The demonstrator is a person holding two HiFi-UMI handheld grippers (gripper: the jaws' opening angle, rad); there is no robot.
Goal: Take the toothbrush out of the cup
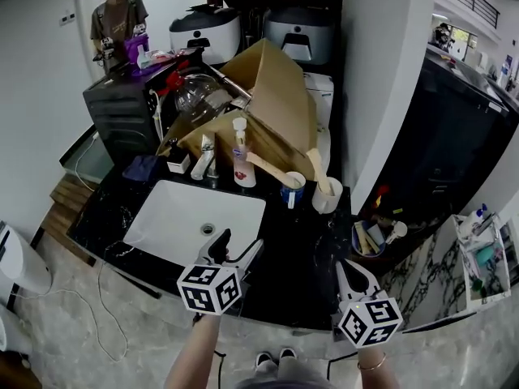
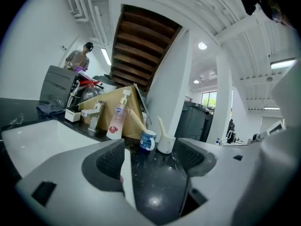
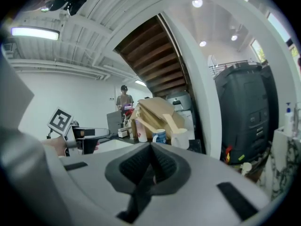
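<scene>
Fingers spread and empty, the left gripper (image 1: 240,248) hangs at the near edge of the surface (image 1: 308,250), well short of the blue cup (image 1: 292,190) and white cup (image 1: 327,196) at the far side, each holding a leaning toothbrush (image 1: 268,170). Pinch a handle high and lift along its lean. The right gripper (image 1: 357,275) has its fingers pressed together, empty.

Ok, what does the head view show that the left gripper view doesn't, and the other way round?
Only the head view: the sink drain, the person's shoes and the floor. Only the left gripper view: the ceiling lights, and a close look between the jaws of the left gripper, apart and empty. Both: the blue cup, the white cup, the soap bottle and the cardboard box.
</scene>
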